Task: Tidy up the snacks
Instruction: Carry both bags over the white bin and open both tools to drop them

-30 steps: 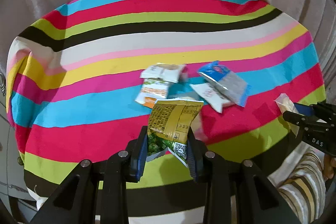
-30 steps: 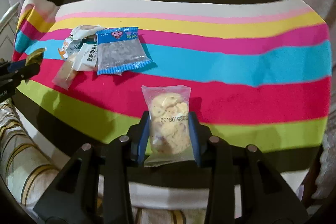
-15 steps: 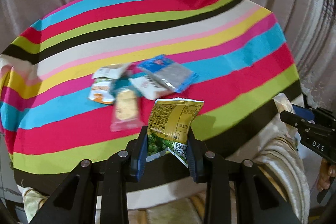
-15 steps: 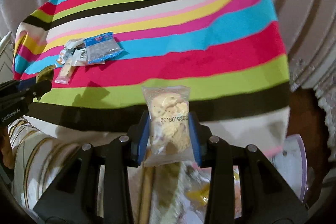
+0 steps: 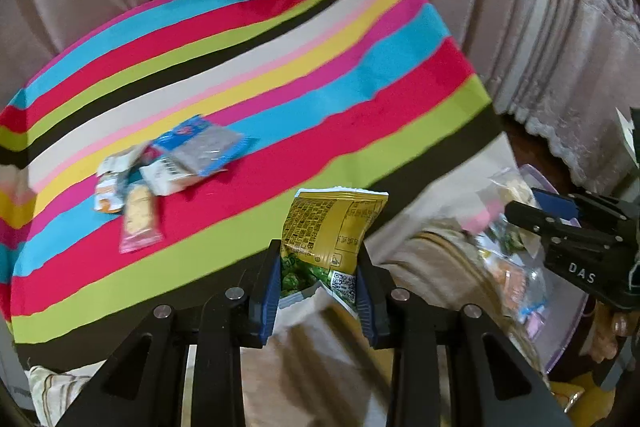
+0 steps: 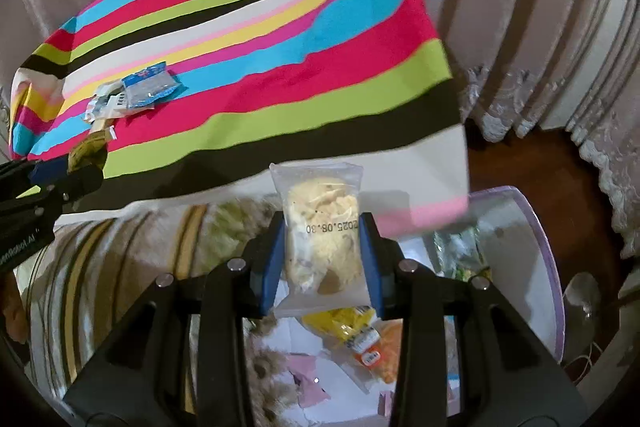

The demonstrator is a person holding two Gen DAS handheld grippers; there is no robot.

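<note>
Printed date "2025.08.30", upside down, on clear cookie packet (image 6: pixel 320 231). White letters "DAS" on black body of right tongs (image 5: pixel 520 211). Small print on yellow-green snack packet (image 5: pixel 330 227): unreadable.

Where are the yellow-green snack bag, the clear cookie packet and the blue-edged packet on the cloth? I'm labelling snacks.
yellow-green snack bag (image 5: pixel 334 227): left wrist view, its printed yellow back.
clear cookie packet (image 6: pixel 320 223): right wrist view, the pale cookie inside.
blue-edged packet (image 5: pixel 200 147): left wrist view, its clear grey middle.
</note>
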